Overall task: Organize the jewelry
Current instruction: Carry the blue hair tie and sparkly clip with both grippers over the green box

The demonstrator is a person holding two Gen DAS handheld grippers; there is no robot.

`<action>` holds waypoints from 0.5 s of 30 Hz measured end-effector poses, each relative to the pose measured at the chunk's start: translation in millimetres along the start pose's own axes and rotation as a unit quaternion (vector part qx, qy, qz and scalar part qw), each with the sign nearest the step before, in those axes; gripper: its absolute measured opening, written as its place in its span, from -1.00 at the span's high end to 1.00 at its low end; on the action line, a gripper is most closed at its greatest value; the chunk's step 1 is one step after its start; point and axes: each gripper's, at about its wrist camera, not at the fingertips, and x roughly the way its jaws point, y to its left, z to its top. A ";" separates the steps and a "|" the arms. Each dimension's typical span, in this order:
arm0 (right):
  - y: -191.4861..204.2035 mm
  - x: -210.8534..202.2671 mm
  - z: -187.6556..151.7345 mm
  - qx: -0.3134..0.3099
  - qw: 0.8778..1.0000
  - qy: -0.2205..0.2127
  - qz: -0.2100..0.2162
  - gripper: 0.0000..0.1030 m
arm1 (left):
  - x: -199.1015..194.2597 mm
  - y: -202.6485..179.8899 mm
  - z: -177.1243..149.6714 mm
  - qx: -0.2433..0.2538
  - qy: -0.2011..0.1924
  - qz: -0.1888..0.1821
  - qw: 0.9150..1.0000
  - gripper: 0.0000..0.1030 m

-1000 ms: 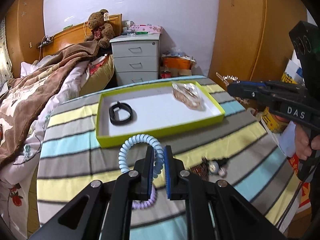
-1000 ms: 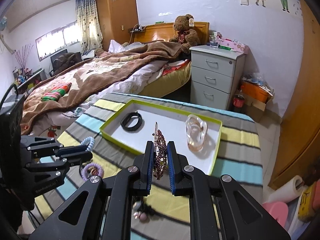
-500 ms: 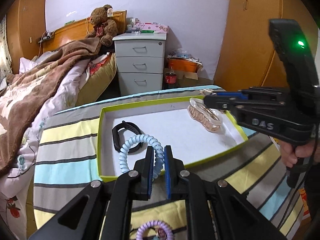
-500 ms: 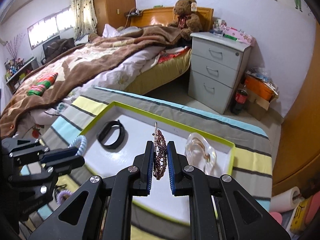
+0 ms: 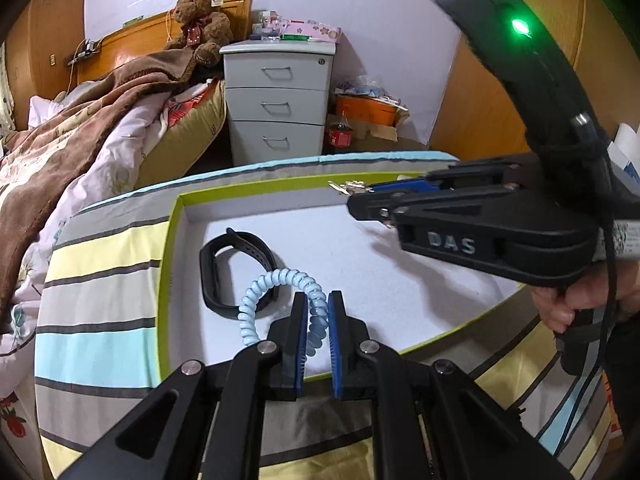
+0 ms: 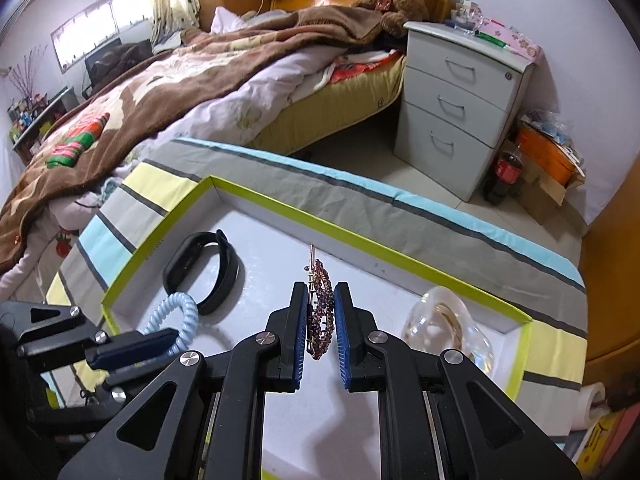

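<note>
Now that both grippers have moved from the striped desk (image 5: 100, 280) to above the green-rimmed tray (image 5: 166, 264), release looks next: the left gripper (image 5: 318, 312) has its jaws pinching the blue spiral hair tie (image 5: 276, 284) beside the black wristband (image 5: 224, 272), and the right gripper (image 6: 320, 312) clamps the beaded hair clip (image 6: 322, 308) mid-tray.

Pale-blue coil bracelet (image 5: 280, 300) and purple beaded brooch (image 6: 322, 312) held upright above green-rimmed tray (image 6: 360, 246)
</note>
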 end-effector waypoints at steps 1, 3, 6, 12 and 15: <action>0.5 3.2 0.8 -0.001 1.000 0.003 -0.001 0.73 | 3.4 -0.3 0.3 0.002 0.004 0.000 1.000 0.79; 0.7 10.0 2.4 -0.002 1.000 0.011 -0.006 0.73 | 8.9 0.2 0.4 0.001 0.011 0.003 1.000 0.79; 0.3 16.6 3.8 -0.005 1.000 0.018 -0.010 0.73 | 11.6 0.4 -0.4 0.000 0.011 0.002 1.000 0.79; -3.1 26.2 5.8 -0.006 0.999 0.028 -0.017 0.73 | 18.8 3.5 1.0 -0.004 0.018 0.004 1.000 0.79; -4.1 29.5 5.9 -0.006 0.999 0.032 -0.021 0.73 | 20.9 5.1 0.1 -0.010 0.025 0.003 1.000 0.79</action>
